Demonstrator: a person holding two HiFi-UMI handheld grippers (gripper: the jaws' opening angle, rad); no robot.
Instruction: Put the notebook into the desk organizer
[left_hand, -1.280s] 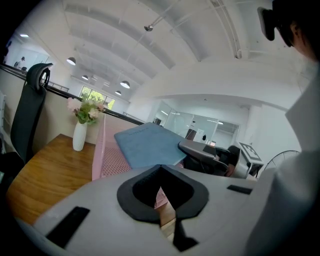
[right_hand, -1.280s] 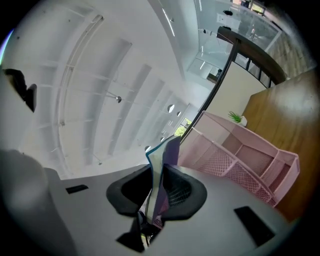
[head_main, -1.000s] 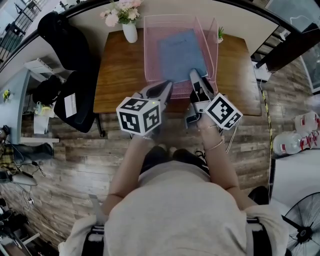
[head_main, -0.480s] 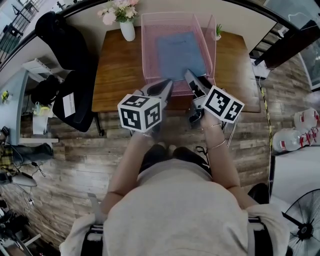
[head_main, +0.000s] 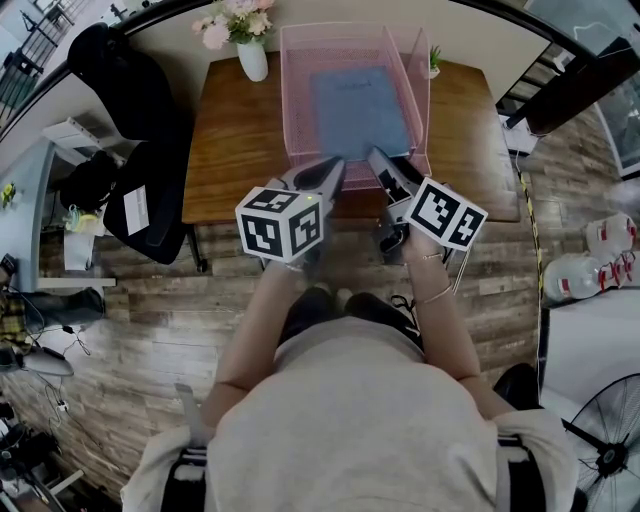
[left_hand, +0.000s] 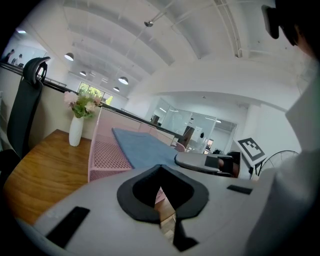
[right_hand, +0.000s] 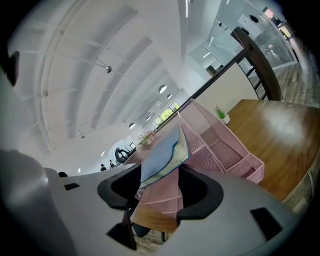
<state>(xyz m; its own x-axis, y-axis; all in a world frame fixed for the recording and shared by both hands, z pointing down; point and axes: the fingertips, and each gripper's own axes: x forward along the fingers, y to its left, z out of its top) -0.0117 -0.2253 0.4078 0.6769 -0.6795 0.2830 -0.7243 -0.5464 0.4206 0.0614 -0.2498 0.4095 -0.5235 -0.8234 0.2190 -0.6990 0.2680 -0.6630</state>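
The blue notebook (head_main: 360, 108) lies inside the pink mesh desk organizer (head_main: 295, 100) on the wooden desk. My right gripper (head_main: 385, 168) is at the organizer's near edge. Its jaws have just been opening and now stand open. In the right gripper view the notebook's (right_hand: 162, 155) near corner pokes between them, and the right pad is clear of it. My left gripper (head_main: 325, 172) hovers beside it at the organizer's front, its jaws together with nothing in them. The left gripper view shows the notebook (left_hand: 142, 147) in the organizer (left_hand: 107, 155) and the right gripper (left_hand: 205, 162) next to it.
A white vase of flowers (head_main: 250, 55) stands at the desk's far left corner, and a small potted plant (head_main: 434, 62) sits behind the organizer's right side. A black office chair (head_main: 150, 200) is left of the desk (head_main: 235, 150). Water bottles (head_main: 590, 280) stand on the floor at right.
The right gripper's jaws have spread apart from the notebook's near edge and the gripper has sunk slightly towards me. The notebook stays in the organizer. The left gripper has kept still.
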